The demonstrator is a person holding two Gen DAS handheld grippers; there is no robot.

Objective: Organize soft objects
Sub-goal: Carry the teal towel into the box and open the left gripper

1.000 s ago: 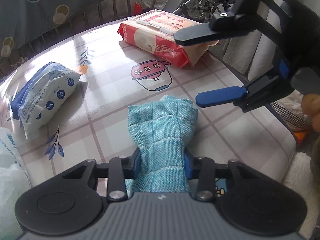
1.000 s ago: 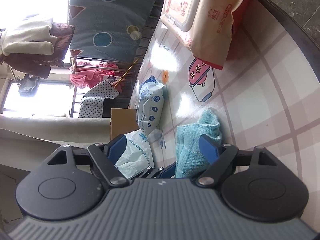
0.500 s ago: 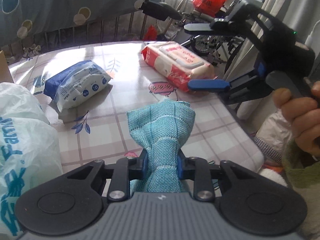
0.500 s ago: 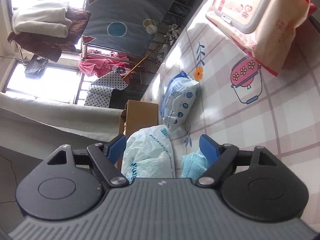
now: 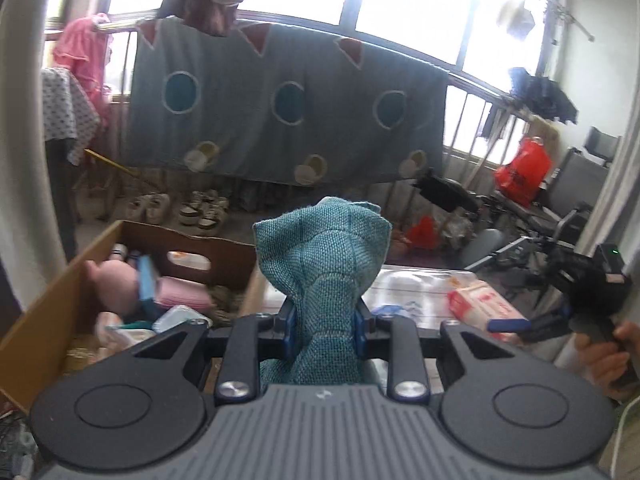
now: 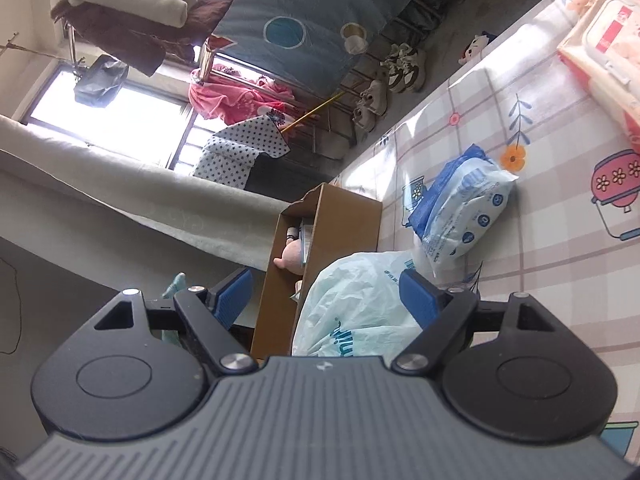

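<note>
Change – we have lifted the teal cloth (image 5: 324,264) off the table (image 6: 560,240) | left gripper (image 5: 324,326) pinched tight on it | right gripper (image 6: 326,294) wide, empty | next – the cardboard box (image 5: 52,312) at the table's edge, we judge.

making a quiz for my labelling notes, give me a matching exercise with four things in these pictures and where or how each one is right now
Things:
1. teal woven cloth
2. pink plush toy
3. blue and white soft tissue pack
4. right hand-held gripper

States:
A. lying on the checked tablecloth
B. open, nothing between its pads
C. inside the brown cardboard box
D. pinched in the left hand-held gripper

Pairs: 1-D, 2-C, 3-A, 4-B
</note>
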